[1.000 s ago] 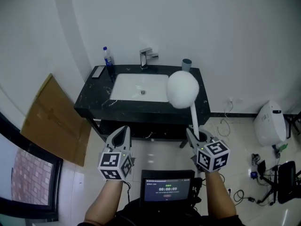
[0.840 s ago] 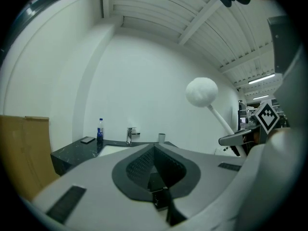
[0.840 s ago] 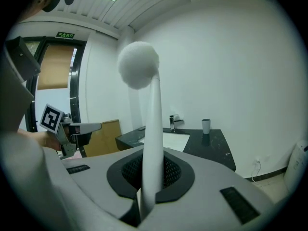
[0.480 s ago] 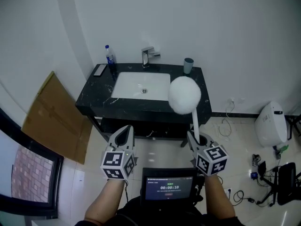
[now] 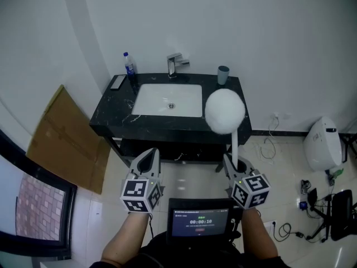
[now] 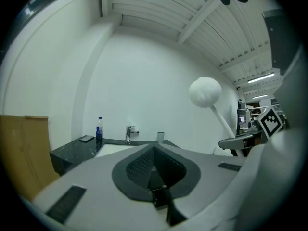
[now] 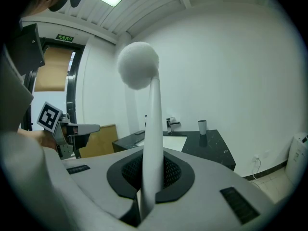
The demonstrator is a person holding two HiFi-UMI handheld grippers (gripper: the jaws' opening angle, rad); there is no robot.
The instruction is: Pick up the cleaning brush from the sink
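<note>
At lower right of the head view, the right tool (image 5: 230,161) is clamped low on the thin handle of the cleaning brush (image 5: 225,111), which stands upright, clear of the sink (image 5: 150,102), and looks light, stiff-stemmed and soft-headed; the left tool (image 5: 150,154) is closed, empty.

The head of the cleaning brush (image 5: 225,111) hides part of the worktop (image 5: 114,119) at 4 o'clock of the sink (image 5: 150,102). Its handle's foot is hidden inside the right hand-held gripper (image 5: 228,161).

Present were two grippers, the left gripper (image 5: 152,154) and right gripper (image 5: 230,159), one cleaning brush (image 5: 225,110), one sink (image 5: 146,106), one faucet (image 5: 175,65), one bottle (image 5: 129,67), one cup (image 5: 223,75), one cardboard sheet (image 5: 64,141).
</note>
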